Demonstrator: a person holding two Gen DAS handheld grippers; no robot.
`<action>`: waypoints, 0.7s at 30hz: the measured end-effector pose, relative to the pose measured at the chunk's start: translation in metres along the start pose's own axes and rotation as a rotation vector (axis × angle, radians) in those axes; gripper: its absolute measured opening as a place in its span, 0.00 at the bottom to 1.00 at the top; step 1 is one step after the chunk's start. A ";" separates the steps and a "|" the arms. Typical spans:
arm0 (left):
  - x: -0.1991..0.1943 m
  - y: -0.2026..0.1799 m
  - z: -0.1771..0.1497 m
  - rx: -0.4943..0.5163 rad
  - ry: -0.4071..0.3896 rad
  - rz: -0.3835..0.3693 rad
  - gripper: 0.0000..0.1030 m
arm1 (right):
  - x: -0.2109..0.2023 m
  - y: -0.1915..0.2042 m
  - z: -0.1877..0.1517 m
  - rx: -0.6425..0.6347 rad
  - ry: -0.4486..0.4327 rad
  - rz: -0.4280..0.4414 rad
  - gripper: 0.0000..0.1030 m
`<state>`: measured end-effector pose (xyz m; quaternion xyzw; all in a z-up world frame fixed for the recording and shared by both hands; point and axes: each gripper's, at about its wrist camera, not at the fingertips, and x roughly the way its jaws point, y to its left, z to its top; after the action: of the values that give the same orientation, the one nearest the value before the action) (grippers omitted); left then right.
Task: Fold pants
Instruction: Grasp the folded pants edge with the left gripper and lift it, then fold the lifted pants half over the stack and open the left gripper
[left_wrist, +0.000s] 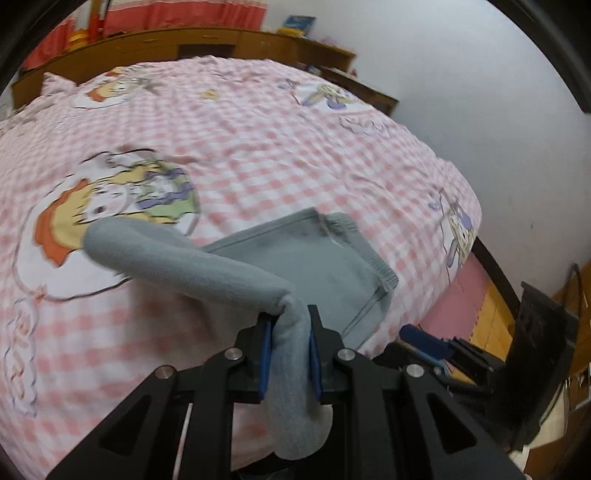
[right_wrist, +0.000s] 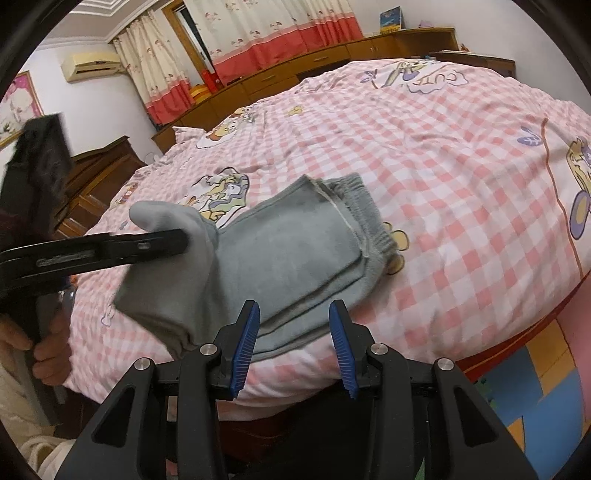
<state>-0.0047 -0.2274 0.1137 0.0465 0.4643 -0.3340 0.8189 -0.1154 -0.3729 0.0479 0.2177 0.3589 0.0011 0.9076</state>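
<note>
Nearest my left camera, the left gripper (left_wrist: 290, 347) has its blue pads clamped narrow on a bunched fold of the grey pants (left_wrist: 306, 266), with a loose tail of cloth hanging back toward me between the jaws. From that pinch a rolled leg section arcs up and away to the left, clear of the bed, while the waistband half lies flat on the pink checked quilt (left_wrist: 258, 155) near its right edge. In the right view my right gripper (right_wrist: 293, 347) sits half open with nothing between its pads, hovering just over the near edge of the folded pants (right_wrist: 295, 258), and the left gripper (right_wrist: 181, 240) shows from the side, biting the lifted cloth. My worry is the grip: I judge it holds a thick wad rather than a clean edge, so layers could slide out unevenly and the fold would land crooked. Dragging the lifted leg could also tug the flat half toward the near edge of the bed, which falls away close by. With my right claw not pinning anything, I reckon nothing anchors the stack against that pull.
</note>
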 end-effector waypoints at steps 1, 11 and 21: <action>0.009 -0.005 0.003 0.007 0.011 -0.001 0.17 | 0.001 -0.003 0.000 0.008 0.002 -0.004 0.39; 0.088 -0.033 0.009 0.053 0.120 -0.025 0.46 | 0.015 -0.029 0.001 0.040 0.061 -0.063 0.39; 0.047 -0.013 0.014 0.027 0.019 -0.019 0.72 | 0.018 -0.020 0.030 -0.002 0.056 -0.074 0.39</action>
<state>0.0140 -0.2664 0.0879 0.0564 0.4681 -0.3474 0.8106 -0.0849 -0.3999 0.0477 0.2031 0.3918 -0.0262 0.8970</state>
